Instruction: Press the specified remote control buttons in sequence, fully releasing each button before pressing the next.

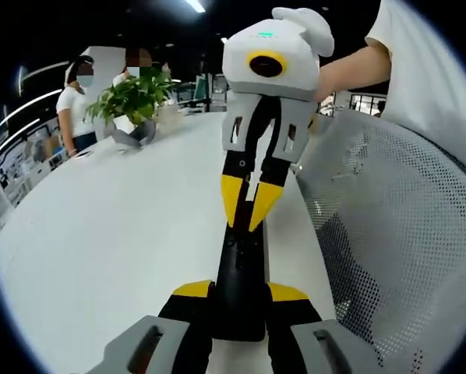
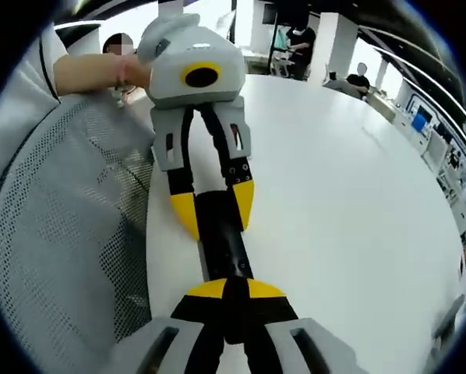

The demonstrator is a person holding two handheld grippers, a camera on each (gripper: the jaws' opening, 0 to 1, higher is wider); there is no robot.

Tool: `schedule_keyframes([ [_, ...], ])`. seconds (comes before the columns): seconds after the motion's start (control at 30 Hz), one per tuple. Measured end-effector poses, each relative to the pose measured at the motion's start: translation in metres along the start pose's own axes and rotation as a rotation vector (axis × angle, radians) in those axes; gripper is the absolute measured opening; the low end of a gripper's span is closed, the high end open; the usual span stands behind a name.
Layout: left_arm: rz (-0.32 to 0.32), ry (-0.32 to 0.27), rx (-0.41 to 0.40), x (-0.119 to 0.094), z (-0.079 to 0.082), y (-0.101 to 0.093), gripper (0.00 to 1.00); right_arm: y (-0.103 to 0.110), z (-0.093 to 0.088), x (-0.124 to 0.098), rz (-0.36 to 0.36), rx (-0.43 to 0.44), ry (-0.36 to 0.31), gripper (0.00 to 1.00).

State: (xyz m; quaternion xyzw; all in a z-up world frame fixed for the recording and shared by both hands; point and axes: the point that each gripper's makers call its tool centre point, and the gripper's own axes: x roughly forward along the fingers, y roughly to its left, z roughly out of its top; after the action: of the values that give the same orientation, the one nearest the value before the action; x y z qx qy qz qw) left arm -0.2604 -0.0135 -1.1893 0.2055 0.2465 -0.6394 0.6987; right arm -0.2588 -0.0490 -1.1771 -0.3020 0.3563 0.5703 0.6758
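A slim, glossy black remote control (image 1: 241, 273) lies on the smooth white desk (image 1: 116, 234), its near end clamped by the left gripper (image 1: 239, 294), its far end touched by the nearly closed right gripper (image 1: 248, 210)

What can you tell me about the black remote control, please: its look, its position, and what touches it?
The remote control is a long, slim, black bar that looks like matt plastic. It lies flat on the white table, near the edge beside a grey mesh chair. The left gripper holds one end between its yellow-tipped fingers. The right gripper closes on the other end, its tips almost together over it. Its buttons cannot be made out.
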Motion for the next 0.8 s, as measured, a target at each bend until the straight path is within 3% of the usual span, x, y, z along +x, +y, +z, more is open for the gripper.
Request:
schedule_keyframes([
  [0.17,-0.003,0.000,0.000,-0.0004,0.0005,-0.0006,0.24,0.0023,-0.0012,0.0025,0.044,-0.021,0.032,0.05],
  [0.2,-0.002,0.000,0.001,-0.0003,0.0005,-0.0006,0.24,0.0029,-0.0055,0.0041,0.054,-0.043,0.064,0.04],
  [0.37,-0.002,-0.001,0.002,-0.0008,0.0007,-0.0008,0.24,0.0029,-0.0028,0.0036,0.079,-0.136,0.095,0.03],
  [0.5,-0.003,-0.002,0.003,-0.0011,0.0008,-0.0007,0.24,0.0021,-0.0028,0.0051,0.098,-0.135,0.133,0.04],
  [0.63,-0.002,-0.003,0.004,-0.0009,0.0003,-0.0002,0.24,0.0034,-0.0048,0.0057,0.114,-0.229,0.220,0.04],
  [0.73,-0.005,-0.003,0.002,-0.0008,0.0004,-0.0001,0.24,0.0022,-0.0040,0.0072,0.121,-0.190,0.243,0.04],
  [0.8,-0.003,0.005,0.014,-0.0007,0.0005,-0.0007,0.24,0.0014,-0.0052,0.0059,0.128,-0.158,0.224,0.04],
])
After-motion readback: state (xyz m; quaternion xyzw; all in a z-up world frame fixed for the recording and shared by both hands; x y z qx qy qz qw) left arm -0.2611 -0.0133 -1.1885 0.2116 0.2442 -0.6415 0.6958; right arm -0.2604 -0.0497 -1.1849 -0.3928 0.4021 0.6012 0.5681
